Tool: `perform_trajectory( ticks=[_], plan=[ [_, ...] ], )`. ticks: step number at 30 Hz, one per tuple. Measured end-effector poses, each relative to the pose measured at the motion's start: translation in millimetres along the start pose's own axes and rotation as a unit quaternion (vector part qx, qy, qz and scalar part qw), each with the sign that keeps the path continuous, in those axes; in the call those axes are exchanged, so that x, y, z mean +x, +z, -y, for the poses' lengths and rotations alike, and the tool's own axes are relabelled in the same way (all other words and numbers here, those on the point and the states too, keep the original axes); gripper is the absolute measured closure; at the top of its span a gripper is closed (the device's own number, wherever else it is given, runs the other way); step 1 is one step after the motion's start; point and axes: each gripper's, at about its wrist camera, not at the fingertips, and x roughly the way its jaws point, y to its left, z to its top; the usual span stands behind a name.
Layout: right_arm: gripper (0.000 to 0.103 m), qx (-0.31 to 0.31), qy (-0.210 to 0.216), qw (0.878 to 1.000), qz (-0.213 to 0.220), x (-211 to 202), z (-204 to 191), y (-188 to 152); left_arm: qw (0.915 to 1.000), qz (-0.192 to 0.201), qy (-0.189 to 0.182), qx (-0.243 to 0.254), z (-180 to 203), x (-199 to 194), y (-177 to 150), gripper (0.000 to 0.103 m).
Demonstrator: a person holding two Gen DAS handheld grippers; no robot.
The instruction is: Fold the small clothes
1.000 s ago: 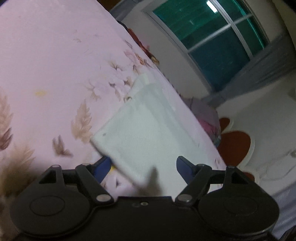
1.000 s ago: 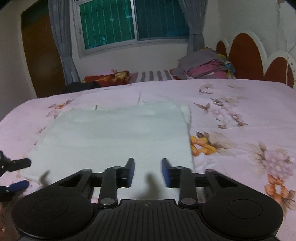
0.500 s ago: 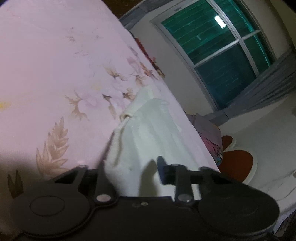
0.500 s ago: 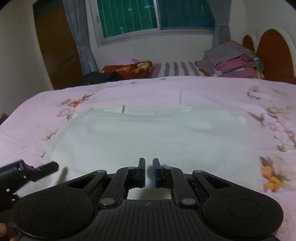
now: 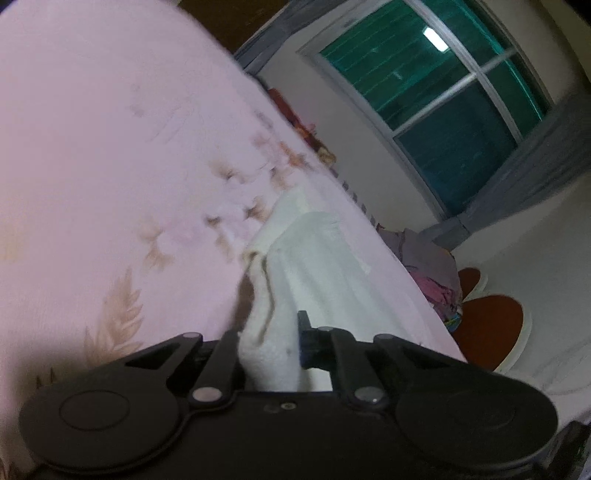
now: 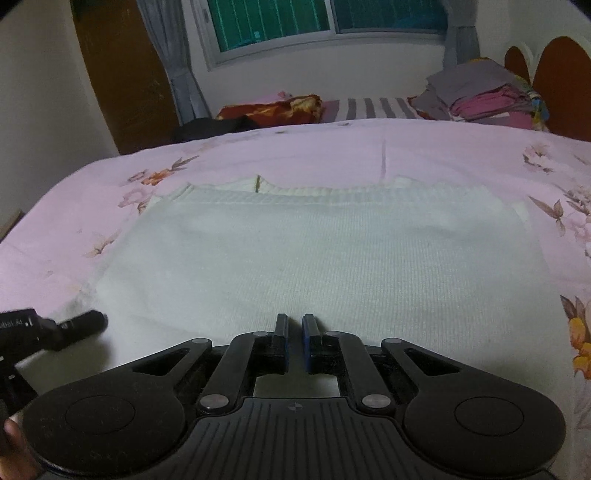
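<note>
A white knitted garment [image 6: 325, 251] lies flat on the pink flowered bedsheet [image 6: 424, 147], its ribbed hem at the far side. My left gripper [image 5: 271, 332] is closing on the garment's near left corner [image 5: 269, 350], and the cloth is bunched up between its pads and lifted off the sheet. In the right wrist view the left gripper [image 6: 74, 325] shows at that same corner. My right gripper [image 6: 294, 321] sits at the middle of the near edge, with its jaws closing to a thin slit and white cloth between the blue pads.
A stack of folded grey and pink clothes [image 6: 484, 96] sits at the far right by the red headboard [image 6: 561, 74]. A red patterned blanket [image 6: 273, 107] and a dark item lie beyond the bed's far edge, under the window [image 6: 325, 18].
The left gripper went from wide open around the corner to shut on it, raising and bunching the cloth. The right gripper slid left along the near edge to the middle and its jaws narrowed.
</note>
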Motion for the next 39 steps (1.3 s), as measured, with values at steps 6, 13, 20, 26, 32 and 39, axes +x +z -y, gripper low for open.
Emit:
perform_trajectory(
  ticks=[6,13,20,26,32,39],
  plan=[
    [0.096,0.036,0.049,0.998,0.005,-15,27,10,0.9926,0.000,-0.023,0.119,72,-12,-3,0.096],
    [0.096,0.117,0.069,0.990,0.050,-64,102,22,0.9637,-0.043,-0.057,0.257,171,-9,-52,0.096],
    [0.096,0.206,0.089,0.972,0.069,-106,183,22,0.9324,-0.126,-0.073,0.331,223,17,-129,0.087],
    [0.009,0.236,0.086,0.963,0.095,-129,217,15,0.9197,-0.138,-0.115,0.349,226,-4,-139,0.044],
    [0.053,0.220,0.133,0.965,0.052,-119,208,16,0.9502,-0.100,-0.039,0.293,180,16,-65,0.061],
    [0.053,0.198,0.135,0.971,0.016,-87,186,12,0.9490,-0.153,-0.009,0.275,151,68,-56,0.064]
  ],
)
